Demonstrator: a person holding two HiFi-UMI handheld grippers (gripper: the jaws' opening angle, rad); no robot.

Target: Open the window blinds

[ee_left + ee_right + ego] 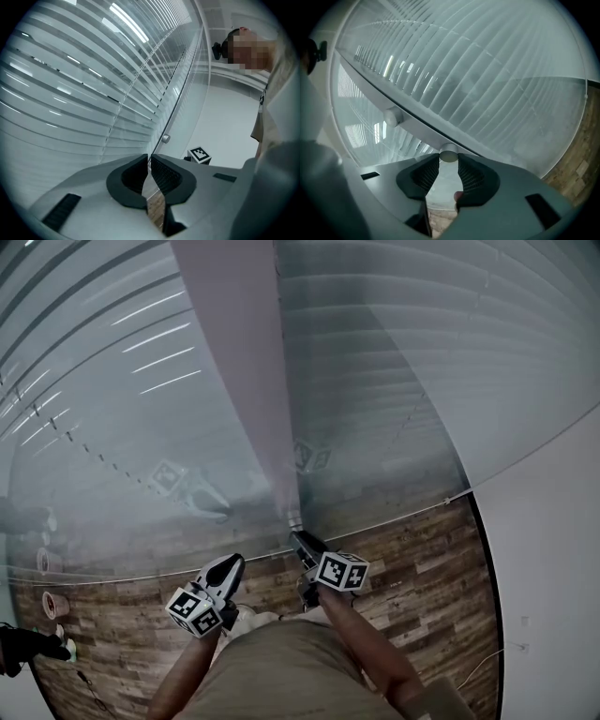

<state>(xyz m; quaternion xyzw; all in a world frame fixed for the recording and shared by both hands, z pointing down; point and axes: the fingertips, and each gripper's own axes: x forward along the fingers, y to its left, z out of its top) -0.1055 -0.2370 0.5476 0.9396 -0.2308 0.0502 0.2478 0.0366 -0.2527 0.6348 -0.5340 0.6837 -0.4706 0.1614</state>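
Right gripper (pixel 448 161): jaws half closed, tips clamped on round tilt knob (pixel 449 153). Left gripper (pixel 149 161): jaws shut, empty. Window blinds (pixel 487 84): behind glass, beyond knob. Advised: knob to be held squarely and rolled without slipping.

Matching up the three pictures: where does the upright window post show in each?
Head view: post broad, top centre downward.
Left gripper view: post thin, right of centre, above jaws.
Right gripper view: post slants, carrying the knob at the jaws.
Shared landmark: wood floor.
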